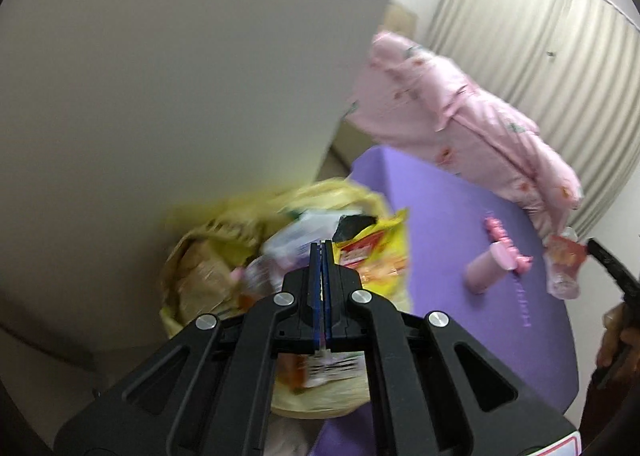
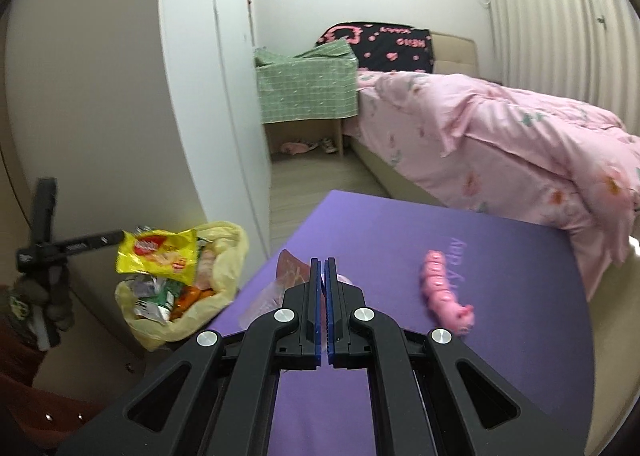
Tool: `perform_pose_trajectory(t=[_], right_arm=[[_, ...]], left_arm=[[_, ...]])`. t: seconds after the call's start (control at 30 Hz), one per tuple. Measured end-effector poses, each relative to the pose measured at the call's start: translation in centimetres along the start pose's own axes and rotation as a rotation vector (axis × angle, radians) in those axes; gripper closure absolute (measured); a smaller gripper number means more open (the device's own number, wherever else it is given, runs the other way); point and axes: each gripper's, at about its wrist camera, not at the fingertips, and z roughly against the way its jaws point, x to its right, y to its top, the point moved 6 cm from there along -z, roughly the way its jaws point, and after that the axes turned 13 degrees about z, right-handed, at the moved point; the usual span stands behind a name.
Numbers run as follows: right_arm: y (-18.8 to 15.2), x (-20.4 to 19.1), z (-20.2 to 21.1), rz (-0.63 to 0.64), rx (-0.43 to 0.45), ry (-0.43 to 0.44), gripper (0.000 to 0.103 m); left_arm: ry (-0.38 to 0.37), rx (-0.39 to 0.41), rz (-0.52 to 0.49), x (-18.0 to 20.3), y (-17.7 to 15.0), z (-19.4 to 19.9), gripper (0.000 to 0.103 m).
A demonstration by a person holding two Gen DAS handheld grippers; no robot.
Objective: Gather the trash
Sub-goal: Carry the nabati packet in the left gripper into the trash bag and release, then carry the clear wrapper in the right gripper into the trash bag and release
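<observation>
A yellow plastic trash bag (image 1: 200, 280) full of wrappers hangs beside the purple mat (image 1: 460, 215); it also shows in the right wrist view (image 2: 224, 288). My left gripper (image 1: 322, 252) is shut on the bag's rim. A yellow snack packet (image 1: 372, 252) sticks out of the bag, seen in the right wrist view (image 2: 158, 256) too. My right gripper (image 2: 323, 268) is shut on a clear wrapper with red print (image 2: 276, 280); it shows in the left wrist view (image 1: 564, 260), hanging over the mat.
On the mat lie a pink caterpillar toy (image 2: 444, 292) and a pink cylinder (image 1: 488, 268). A bed with a pink quilt (image 2: 500, 135) stands to the right. A white wardrobe wall (image 2: 120, 95) is left, a green-covered side table (image 2: 306, 83) behind.
</observation>
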Motion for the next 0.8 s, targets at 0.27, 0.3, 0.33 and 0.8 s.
perform_pose_trajectory(t=[0.27,0.3,0.33,0.8], right_arm=[[2.5,-4.2,-3.2,0.055,-0.020,0.075,0.099],[2.9,-4.7,-3.6,0.061,-0.019,0.086,0.099],[3.6,-5.4,-4.1,0.069,-0.014,0.097,0.099],[8.1,-18.1,-13.8,0.124,0.004,0.288,0.099]], left_arm=[[0.004,-0.056,0.093,-3.2,-0.9,-1.9,0.100],[0.000,-0.052,0.092,-3.3,-0.8,-1.6,0.097],[-0.004,-0.047,0.091,-3.5,-0.6,-1.4,0.093],[-0.010,0.065,0.186,-8.0,0.9,4.1,0.076]])
